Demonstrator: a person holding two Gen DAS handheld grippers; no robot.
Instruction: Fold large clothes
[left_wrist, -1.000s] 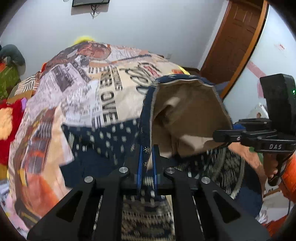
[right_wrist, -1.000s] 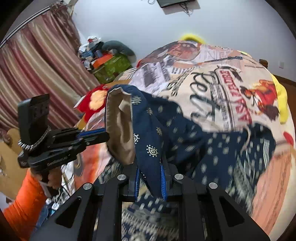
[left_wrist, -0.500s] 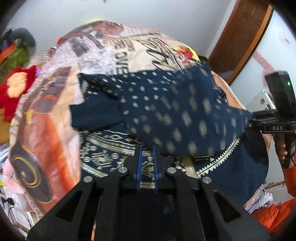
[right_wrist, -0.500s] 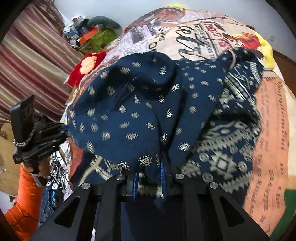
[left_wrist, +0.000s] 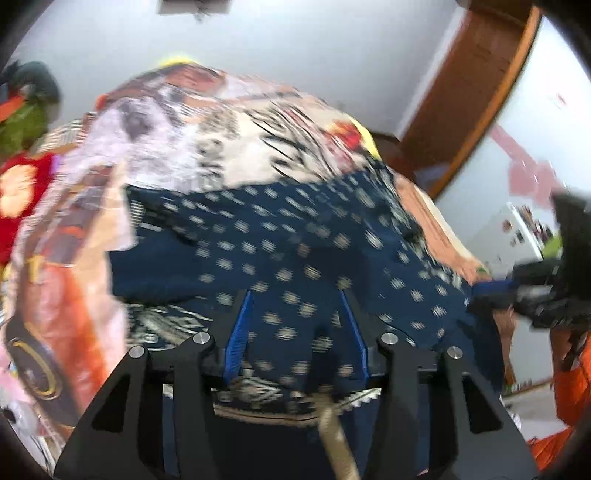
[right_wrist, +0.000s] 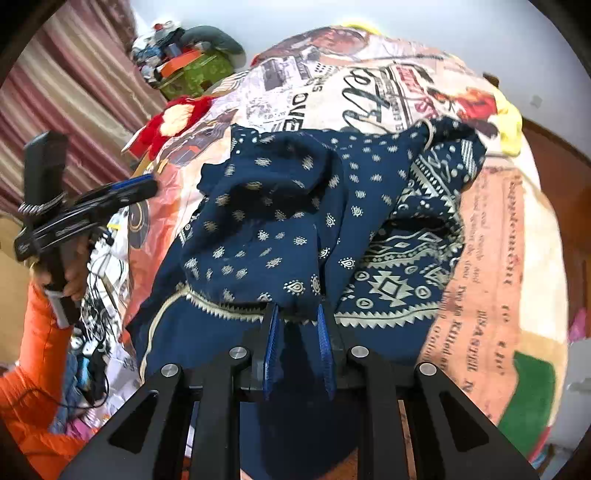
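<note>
Now, by label:

Garment: a large navy-blue cloth garment with small cream motifs and a broad cream geometric border lies on the bed, one dotted layer folded over the bordered layer beneath, rumpled in places.

Bed: a bedspread printed like old newspaper pages, in cream, orange and red, covers it; the garment lies on its near half.

Left gripper: the black two-finger left gripper with blue pads points down at the folded cloth; its jaws have just been opening and stand apart, with dotted cloth between them but no pad pressing on it. This view is blurred.

Right gripper: the black right gripper, also blue-padded, has its jaws close together and clamped on the near edge of the dotted layer, where it meets the zigzag border.

Left gripper in the right view: it is beside the bed's edge, just clear of the garment.

Person: a hand grips the left handle, in a bright orange sleeve.

Surroundings: a red cushion with a pale flower lies at the bed's far side, striped maroon curtains hang behind it, and a brown wooden door frame stands against the pale wall.
</note>
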